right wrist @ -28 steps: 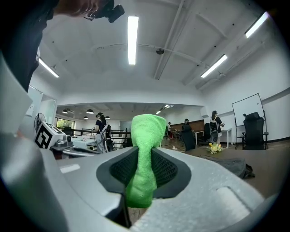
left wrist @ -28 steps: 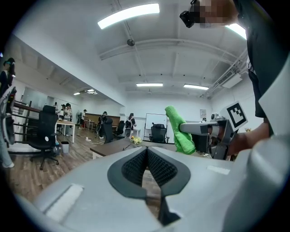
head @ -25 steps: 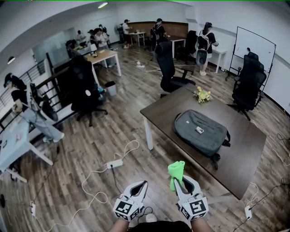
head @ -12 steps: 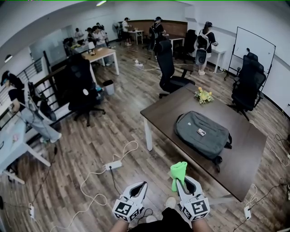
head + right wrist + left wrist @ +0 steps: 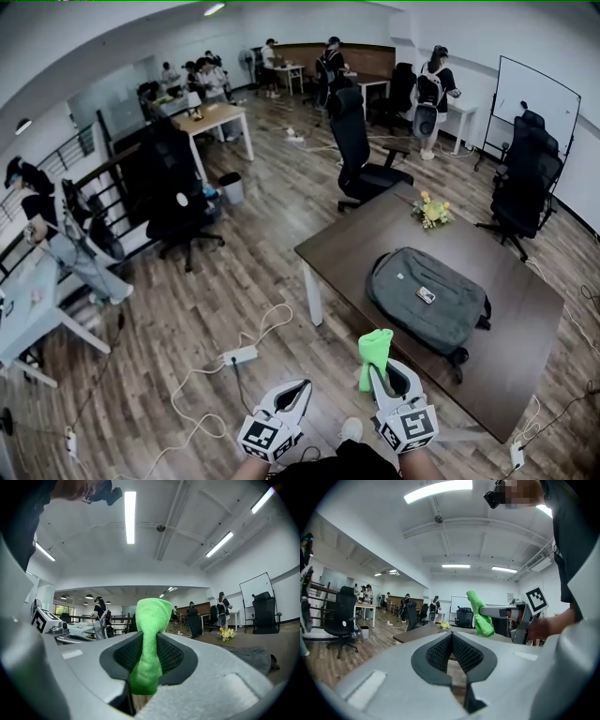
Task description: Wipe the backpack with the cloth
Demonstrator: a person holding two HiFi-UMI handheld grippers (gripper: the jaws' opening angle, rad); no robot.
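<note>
Both grippers sit lower in the head view than a second ago, and the backpack has slid down toward them: the person seems to be walking up, with wiping not yet begun. The right gripper pinches the green cloth upright. The left gripper is closed on nothing. The backpack lies flat on the dark surface near some flowers, with office chairs and floor cables around.

Both grippers sit low at the bottom centre of the head view, side by side, tilted upward. The left gripper has its jaws pressed together, nothing between. The right gripper clamps the green cloth.
</note>
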